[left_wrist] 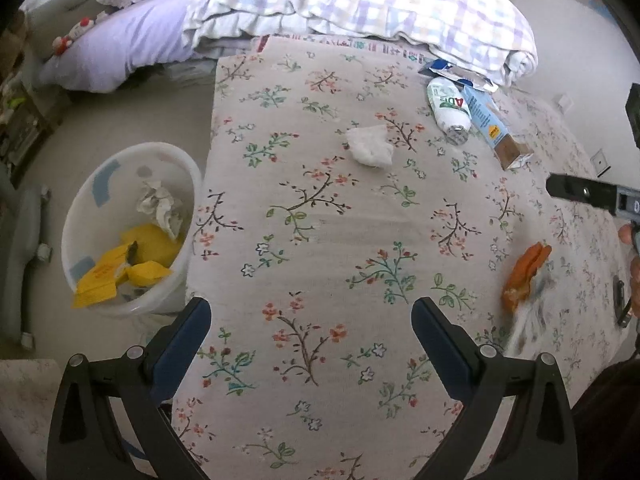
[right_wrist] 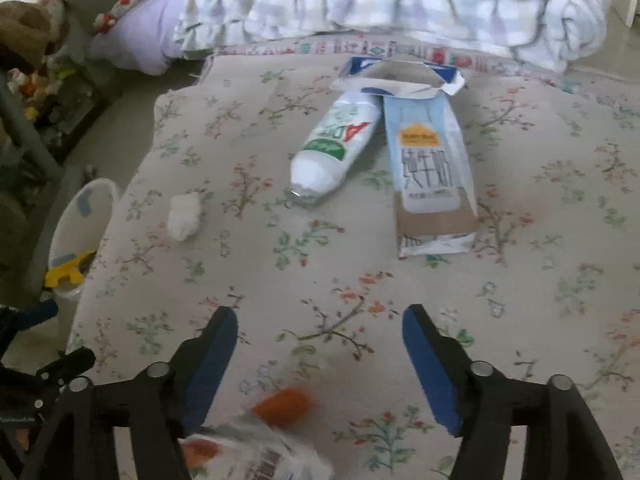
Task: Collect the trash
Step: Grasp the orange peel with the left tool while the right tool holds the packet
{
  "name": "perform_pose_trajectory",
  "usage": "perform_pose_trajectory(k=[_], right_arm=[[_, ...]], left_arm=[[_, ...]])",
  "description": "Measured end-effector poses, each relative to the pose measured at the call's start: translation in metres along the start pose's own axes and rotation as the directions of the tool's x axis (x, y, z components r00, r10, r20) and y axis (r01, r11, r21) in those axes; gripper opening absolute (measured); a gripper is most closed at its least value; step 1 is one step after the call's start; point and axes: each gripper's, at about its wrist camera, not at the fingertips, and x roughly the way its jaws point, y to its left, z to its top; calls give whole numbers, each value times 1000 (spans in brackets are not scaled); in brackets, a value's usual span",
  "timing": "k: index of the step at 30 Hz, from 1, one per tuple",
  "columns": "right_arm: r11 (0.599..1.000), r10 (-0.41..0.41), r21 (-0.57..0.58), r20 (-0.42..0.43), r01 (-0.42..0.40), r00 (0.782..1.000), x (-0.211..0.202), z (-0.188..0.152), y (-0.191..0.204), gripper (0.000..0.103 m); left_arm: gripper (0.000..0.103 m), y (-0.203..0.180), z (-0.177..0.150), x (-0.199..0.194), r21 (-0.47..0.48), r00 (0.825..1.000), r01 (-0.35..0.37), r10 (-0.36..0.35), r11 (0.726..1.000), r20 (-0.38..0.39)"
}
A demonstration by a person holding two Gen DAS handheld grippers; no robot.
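Over the floral bed sheet (left_wrist: 320,240) my left gripper (left_wrist: 312,314) stands open with nothing between its blue pads. The white bin (left_wrist: 92,208) on the floor to its left holds yellow wrappers and crumpled paper. A crumpled tissue (left_wrist: 370,146) lies mid-bed. A white bottle (left_wrist: 446,108), a milk carton (left_wrist: 496,128) and a torn blue-and-white box (left_wrist: 452,72) lie further back. My right gripper (right_wrist: 320,320) is open too. A blurred orange-and-clear wrapper (right_wrist: 284,400) sits low between its finger bases, clear of the pads; it also shows as the orange wrapper (left_wrist: 524,276).
A folded checked quilt (left_wrist: 360,0) and a lilac pillow (left_wrist: 120,52) lie at the head of the bed. Grey chair legs (left_wrist: 24,240) stand on the floor beside the bin. A person's hand (left_wrist: 630,236) shows at the right edge.
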Motion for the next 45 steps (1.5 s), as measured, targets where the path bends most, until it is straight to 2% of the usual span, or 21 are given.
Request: perform_pose_trajectory(k=[7,13,16,18,22,23,24,25,26,29,33,38,41,45], right_arm=[[999,25,-25,-87,-27,996,5,-20,9,74],[997,39,-51,-205,-50,978,19,-55,18,73],[997,18,-62,-242,-34,970,25,-71,19,69],[998,-4,-69,-264,-15,965,30,-79,18,63],[988,-78,-149,-226,44,971,26,-91,26,48],[984,-96,-167,-215,60,972,24,-94,27,40],[978,-121,-193,-205,81,971,23,-98,30,26],[976,-126,-199,-202,85,971,21,-100,30,16],[978,-122,-194,-203,82,972,19,-102,29,12],[984,-103,-166,-201,70,974,11,-106,21,10],[993,-83,-98,-146,69,986,-15,-103,-4,9],[991,-136,16,-40,136,990,-53,-93,-49,9],[983,-163,83,-5,163,987,-68,-90,-74,9],[977,-172,128,-4,171,985,-70,-87,-86,9]], left_arm=[[101,2,-2,3,-3,1000,10,-10,1000,-22],[101,3,-9,3,11,999,9,-8,1000,-32],[101,4,-12,1,13,999,10,-10,1000,-32],[101,4,-13,0,14,999,11,-11,1000,-30],[101,3,-14,-3,11,1000,17,-17,1000,-26],[101,2,-15,-4,10,999,20,-20,1000,-26],[101,1,-15,-5,10,999,23,-23,1000,-26],[101,-1,-16,-6,11,999,26,-25,1000,-25],[101,-3,-16,-6,12,999,28,-28,1000,-25],[101,-13,-15,-7,21,999,41,-41,999,-24],[101,-35,-12,-6,53,998,65,-64,996,-27],[101,-73,-9,-1,118,995,101,-99,988,-24],[100,-99,-7,1,155,991,131,-131,979,-16],[85,-126,-6,9,198,984,179,-175,964,-36]])
